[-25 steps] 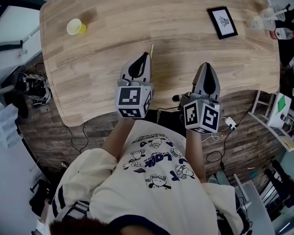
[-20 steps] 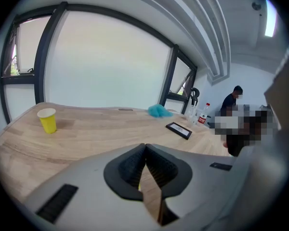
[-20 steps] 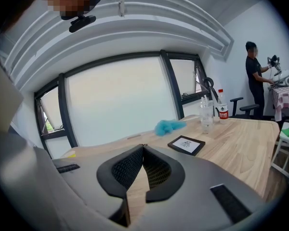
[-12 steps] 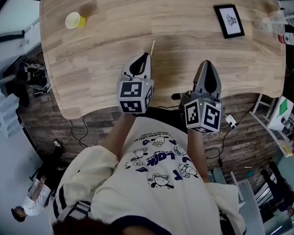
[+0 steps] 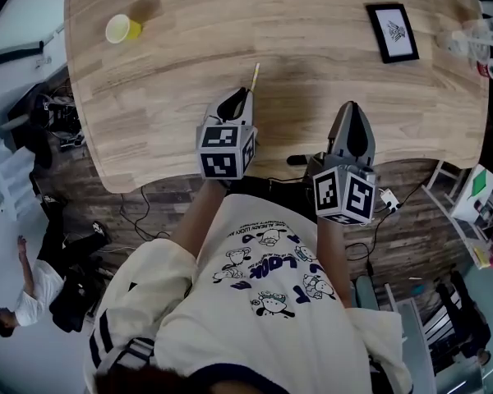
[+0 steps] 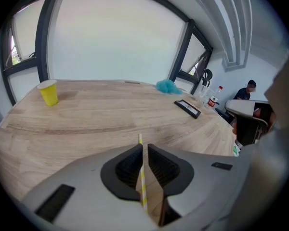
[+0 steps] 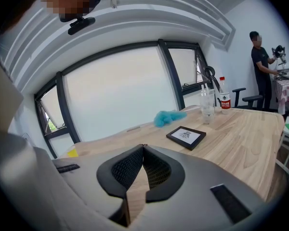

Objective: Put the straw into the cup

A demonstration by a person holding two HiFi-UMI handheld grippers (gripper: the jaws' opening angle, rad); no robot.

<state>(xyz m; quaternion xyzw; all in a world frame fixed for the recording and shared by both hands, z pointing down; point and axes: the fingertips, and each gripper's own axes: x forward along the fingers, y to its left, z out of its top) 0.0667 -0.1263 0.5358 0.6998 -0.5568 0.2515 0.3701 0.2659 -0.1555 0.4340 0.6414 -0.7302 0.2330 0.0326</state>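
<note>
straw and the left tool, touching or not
Touching. The left gripper view shows the left tool shut on the straw, pinched between its jaws.

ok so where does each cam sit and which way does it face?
Head view: on the person's head, facing steeply down at the table; shows the shirt, left gripper and right gripper.
Left gripper view: on the left gripper, looking along its jaws, shut on the straw, across the table toward the yellow cup.
Right gripper view: on the right gripper, looking past its shut, empty jaws toward the picture frame.
Shared: the picture frame shows in all three views.
</note>
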